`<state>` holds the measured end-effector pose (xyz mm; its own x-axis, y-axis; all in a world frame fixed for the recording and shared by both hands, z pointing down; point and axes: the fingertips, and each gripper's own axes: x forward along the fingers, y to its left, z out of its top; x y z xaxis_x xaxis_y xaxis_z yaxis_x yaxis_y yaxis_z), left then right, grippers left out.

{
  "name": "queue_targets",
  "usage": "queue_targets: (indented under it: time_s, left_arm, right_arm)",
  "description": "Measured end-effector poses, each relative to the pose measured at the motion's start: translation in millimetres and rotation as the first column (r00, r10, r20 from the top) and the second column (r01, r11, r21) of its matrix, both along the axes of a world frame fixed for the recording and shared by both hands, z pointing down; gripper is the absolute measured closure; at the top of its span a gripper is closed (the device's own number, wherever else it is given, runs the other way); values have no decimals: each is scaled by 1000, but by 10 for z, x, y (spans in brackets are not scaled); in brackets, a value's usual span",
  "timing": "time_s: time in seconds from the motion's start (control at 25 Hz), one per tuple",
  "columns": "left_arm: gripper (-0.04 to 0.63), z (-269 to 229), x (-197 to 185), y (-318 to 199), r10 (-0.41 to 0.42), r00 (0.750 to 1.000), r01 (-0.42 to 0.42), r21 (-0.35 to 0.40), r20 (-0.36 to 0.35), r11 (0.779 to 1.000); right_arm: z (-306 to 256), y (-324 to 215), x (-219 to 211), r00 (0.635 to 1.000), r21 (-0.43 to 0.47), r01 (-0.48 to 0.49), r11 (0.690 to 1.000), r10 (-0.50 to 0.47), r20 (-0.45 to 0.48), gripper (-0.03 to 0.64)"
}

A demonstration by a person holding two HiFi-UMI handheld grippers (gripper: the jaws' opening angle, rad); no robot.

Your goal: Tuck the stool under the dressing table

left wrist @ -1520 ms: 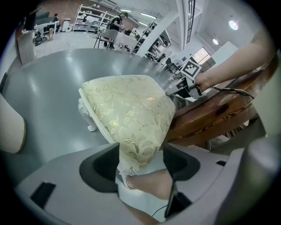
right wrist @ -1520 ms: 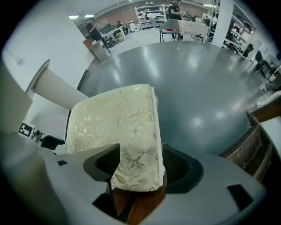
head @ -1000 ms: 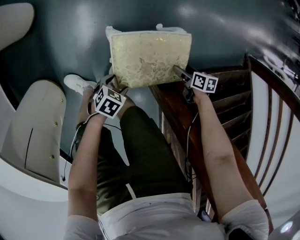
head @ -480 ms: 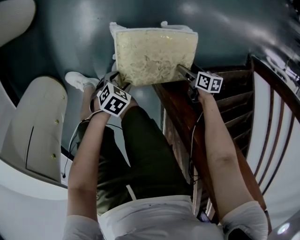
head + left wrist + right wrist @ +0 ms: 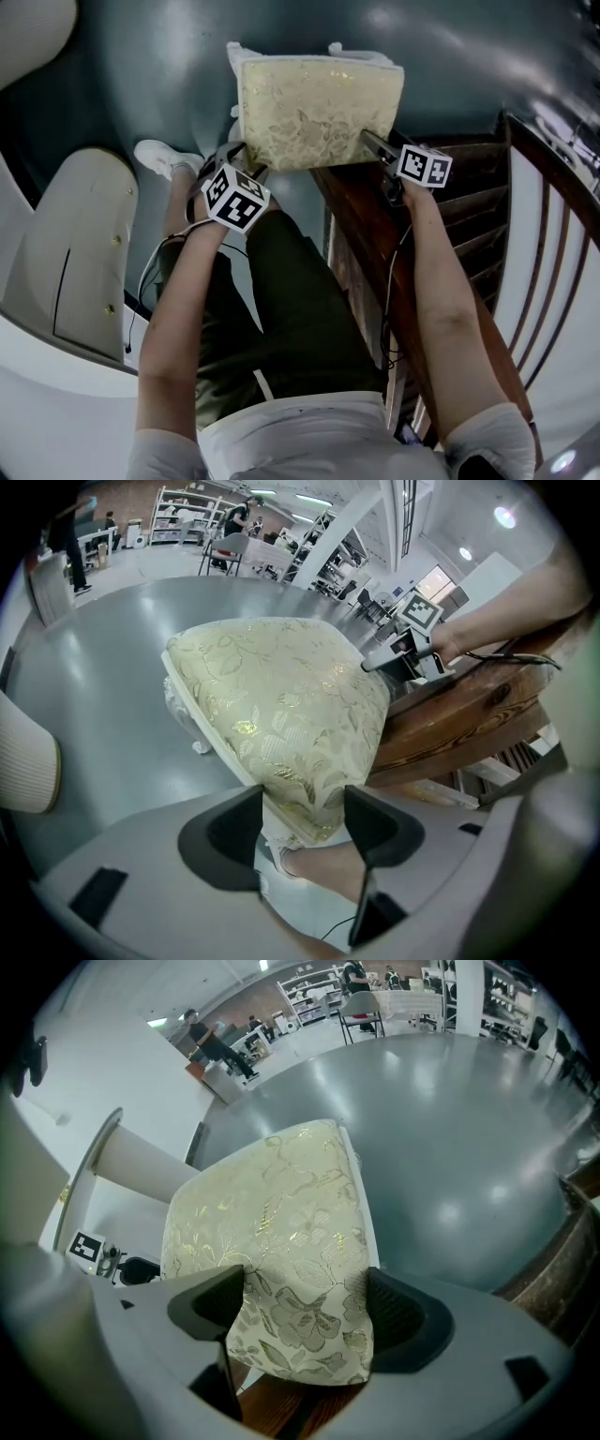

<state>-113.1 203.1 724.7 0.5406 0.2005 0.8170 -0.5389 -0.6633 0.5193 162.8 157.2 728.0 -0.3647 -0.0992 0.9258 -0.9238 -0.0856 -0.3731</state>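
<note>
Cream-and-gold brocade is covering the stool (image 5: 319, 108), which is standing on white legs on the open floor (image 5: 169, 84) straight ahead of the person. Its near right corner is just meeting the end of the dark wooden dressing table (image 5: 361, 225). The left hand-held gripper (image 5: 302, 806) is pinching the near left corner of the cushion. Its jaws have just been closing, and the padded corner is sitting between them, touching both. The right hand-held gripper (image 5: 305, 1290) is clamping the near right corner, with fabric filling the gap between its jaws and brown wood showing directly beneath.

Judging from this, the grasp is looking complete but the tucking is barely under way, as almost the whole seat is lying clear of the dressing table, out on bare floor. What is remaining is to bring the stool round to the wood and push it in beneath. No view is showing the opening under the table, so its width cannot be told.

Grey-blue and glossy, the floor is throwing back the ceiling lights in soft patches. A large, bright hall is stretching away around it, with white shelving racks (image 5: 187, 508), a white column (image 5: 141, 1162) and a few people standing far off. A cream padded piece (image 5: 80, 253) with small gold studs is standing to the person's left.
</note>
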Motion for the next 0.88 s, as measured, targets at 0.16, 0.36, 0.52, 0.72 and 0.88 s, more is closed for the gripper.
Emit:
queue_targets:
  time_s: [0.16,0.36,0.52,0.72,0.88]
  left_arm:
    - [324,2,-4,7,-2,1000,2,-2,6,1000]
    - [325,-14,-23,-3,1,1000,-1,7,7,1000]
    - [334,-32,-34,-16,-9,1000,9,5,7,1000]
    - [341,-10,-15,-4,-30,999,30,25,27,999]
    - [341,10,-4,6,-53,998,52,31,42,998]
  right_arm:
    - [0,5,-4,1000,0,-1,1000,1,0,210]
    - [-29,4,-25,1000,-4,1,1000,-1,4,212]
    - [-48,-6,-37,1000,-1,4,1000,-4,4,213]
    - [-18,5,-16,1000,16,-1,1000,1,16,215]
    - [-7,-25,-2,1000,34,10,999,-11,23,218]
